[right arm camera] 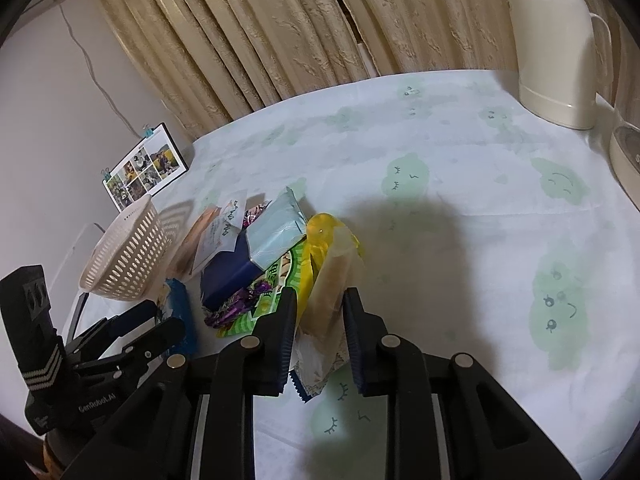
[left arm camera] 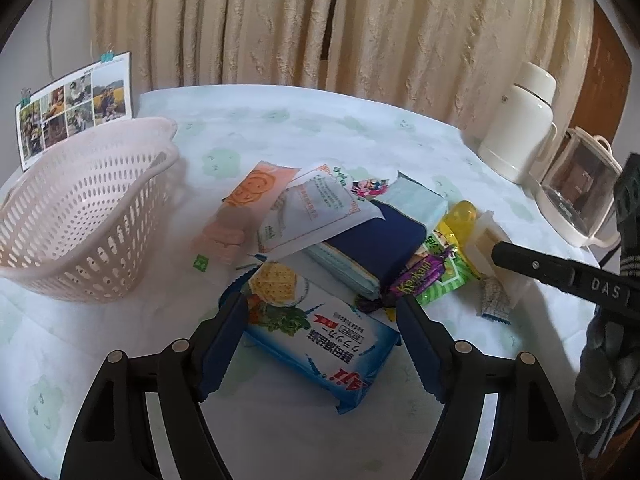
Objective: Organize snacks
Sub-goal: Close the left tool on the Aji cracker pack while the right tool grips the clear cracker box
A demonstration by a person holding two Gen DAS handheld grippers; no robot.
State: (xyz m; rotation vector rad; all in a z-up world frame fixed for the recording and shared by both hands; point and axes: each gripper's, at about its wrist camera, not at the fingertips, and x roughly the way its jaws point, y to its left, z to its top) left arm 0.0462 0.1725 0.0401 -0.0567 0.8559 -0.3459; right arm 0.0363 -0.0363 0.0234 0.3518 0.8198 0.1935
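Note:
A blue-and-white cracker pack (left arm camera: 316, 328) lies flat on the table between the fingers of my open left gripper (left arm camera: 320, 320), which straddle its far end. Behind it is a pile of snacks: an orange biscuit pack (left arm camera: 240, 208), a white pouch (left arm camera: 316, 208), a navy box (left arm camera: 380, 248), purple candy (left arm camera: 420, 280) and a green bag (left arm camera: 444, 276). My right gripper (right arm camera: 320, 320) is shut on a clear-wrapped snack with a yellow top (right arm camera: 332, 264) at the right edge of the pile. A pink perforated basket (left arm camera: 80, 220) stands empty at the left.
A cream thermos (left arm camera: 520, 120) and a kettle (left arm camera: 576, 192) stand at the table's right side. A clipped photo sheet (left arm camera: 76, 108) leans on the wall behind the basket. Curtains hang behind the table. A small wrapper (left arm camera: 494, 300) lies near the right gripper's finger (left arm camera: 520, 260).

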